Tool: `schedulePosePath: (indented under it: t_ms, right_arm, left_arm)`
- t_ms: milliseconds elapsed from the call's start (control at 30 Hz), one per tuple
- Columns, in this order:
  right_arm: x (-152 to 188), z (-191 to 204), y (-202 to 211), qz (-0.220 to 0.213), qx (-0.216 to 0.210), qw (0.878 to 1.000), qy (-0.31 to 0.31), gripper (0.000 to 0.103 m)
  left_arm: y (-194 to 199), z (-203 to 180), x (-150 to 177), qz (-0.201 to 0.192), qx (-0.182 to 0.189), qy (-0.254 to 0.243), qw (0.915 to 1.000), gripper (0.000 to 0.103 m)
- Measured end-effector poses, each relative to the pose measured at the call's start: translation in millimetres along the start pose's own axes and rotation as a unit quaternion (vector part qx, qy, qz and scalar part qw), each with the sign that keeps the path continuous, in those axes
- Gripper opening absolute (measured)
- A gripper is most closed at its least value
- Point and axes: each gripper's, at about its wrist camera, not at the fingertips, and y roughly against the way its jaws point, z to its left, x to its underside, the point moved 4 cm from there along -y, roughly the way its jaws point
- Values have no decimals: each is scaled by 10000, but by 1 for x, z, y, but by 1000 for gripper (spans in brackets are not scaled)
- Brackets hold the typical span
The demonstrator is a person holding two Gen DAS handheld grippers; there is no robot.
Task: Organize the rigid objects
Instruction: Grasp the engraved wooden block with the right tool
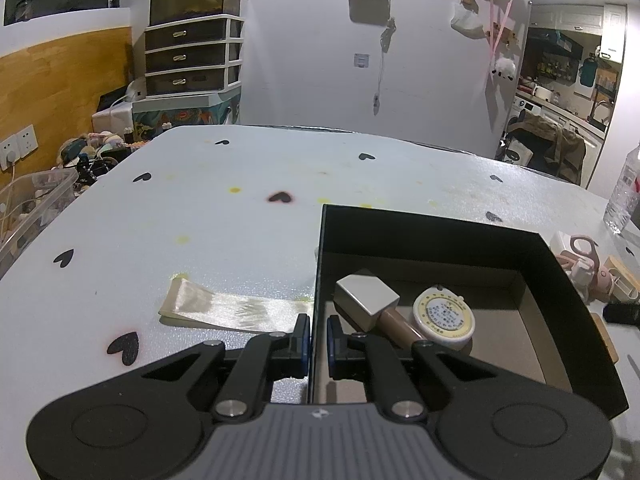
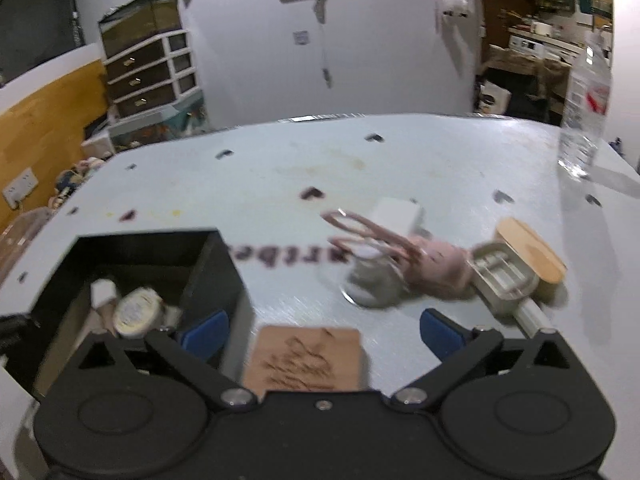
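Observation:
A black box (image 1: 440, 224) stands on the table; inside lie a silver-capped tube (image 1: 370, 294) and a round cream tin (image 1: 444, 316). My left gripper (image 1: 318, 338) is shut on the box's left wall. The box also shows in the right wrist view (image 2: 216, 268). My right gripper (image 2: 324, 330) is open and empty above a square wooden coaster (image 2: 306, 358). Ahead of it lie pink scissors (image 2: 400, 246), a small glass jar (image 2: 374, 276), a white block (image 2: 396, 214) and a wood-lidded container (image 2: 520, 268).
A satin ribbon (image 1: 232, 308) lies left of the box. A clear water bottle (image 2: 584, 112) stands at the table's far right. A plastic bin (image 1: 32, 208) sits off the table's left edge. A drawer unit (image 1: 192, 56) stands against the far wall.

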Motion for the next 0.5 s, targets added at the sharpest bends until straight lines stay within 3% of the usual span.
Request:
schedulePosePath:
  t_ms: [300, 500]
  right_arm:
    - [29, 2, -21, 243, 84, 9997, 32, 103]
    - [24, 3, -30, 221, -29, 9996, -145, 103]
  left_arm:
    - [-1, -1, -1, 12, -5, -22, 10000, 8]
    - [-1, -1, -1, 9, -3, -19, 10000, 8]
